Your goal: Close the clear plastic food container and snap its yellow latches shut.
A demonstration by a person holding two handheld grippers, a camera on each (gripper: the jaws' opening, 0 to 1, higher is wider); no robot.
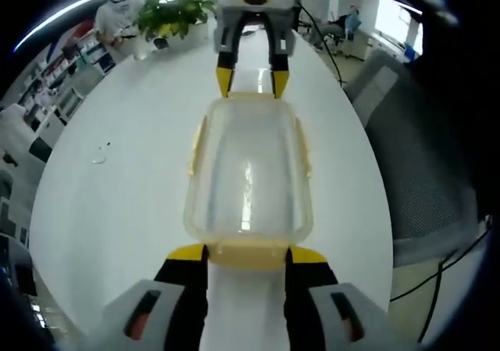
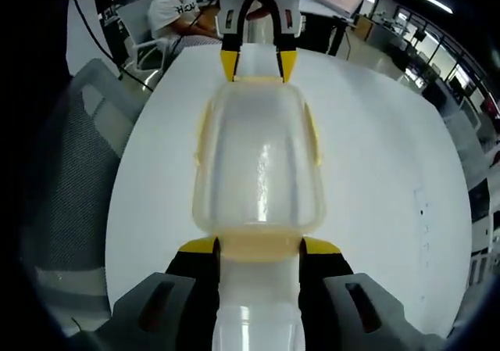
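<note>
The clear plastic food container (image 1: 248, 171) lies lengthwise on the white table (image 1: 117, 210) with its lid on. Yellow latches run along its long sides (image 1: 195, 144) and across its short ends. In the left gripper view, my left gripper (image 1: 248, 253) is open, its yellow tips flanking the near end latch (image 1: 248, 261). My right gripper (image 1: 251, 81) is at the far end, open, tips at the rim. In the right gripper view, the container (image 2: 260, 163) stretches away from my right gripper (image 2: 260, 247), with the left gripper (image 2: 258, 63) at the opposite end.
A grey mesh chair (image 1: 422, 171) stands close to the table's right edge, seen also as a chair (image 2: 78, 187) on the left. A potted plant (image 1: 176, 15) and a seated person (image 1: 117, 11) are at the far end. Small specks (image 1: 99, 157) lie on the table.
</note>
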